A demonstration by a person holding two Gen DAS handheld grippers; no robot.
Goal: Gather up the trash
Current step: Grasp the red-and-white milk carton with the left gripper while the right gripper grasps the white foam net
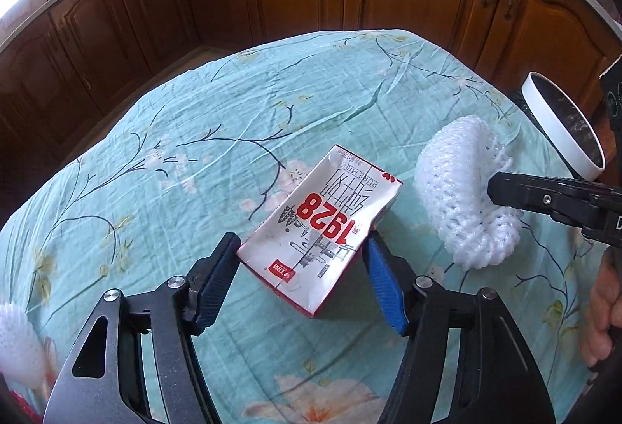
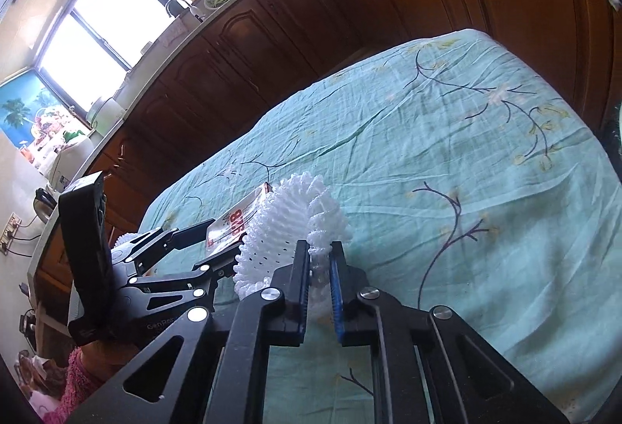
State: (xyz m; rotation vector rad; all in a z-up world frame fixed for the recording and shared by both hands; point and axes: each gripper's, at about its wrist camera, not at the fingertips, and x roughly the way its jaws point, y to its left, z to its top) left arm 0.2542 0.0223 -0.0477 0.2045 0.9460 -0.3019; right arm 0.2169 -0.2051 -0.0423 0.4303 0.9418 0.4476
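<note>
Left tongs (image 1: 301, 249) clamp the milk carton (image 1: 322, 225); beside it, right tongs (image 2: 320, 259) pinch only the foam net's (image 2: 287, 229) frilly edge, which may tear free.

Left gripper (image 1: 301, 253) held low, jaws spread wide, blue pads (image 1: 383, 282) pressing either side of a milk carton (image 1: 322, 225). Right gripper (image 2: 319, 260) alongside, jaws nearly together, pinching white foam fruit netting (image 2: 287, 225) between the fingertips.

One milk carton (image 1: 322, 225), two foam nets (image 1: 462, 191) (image 1: 17, 342), one bin (image 1: 563, 128) — two tools (image 1: 301, 249) (image 2: 319, 253).
</note>
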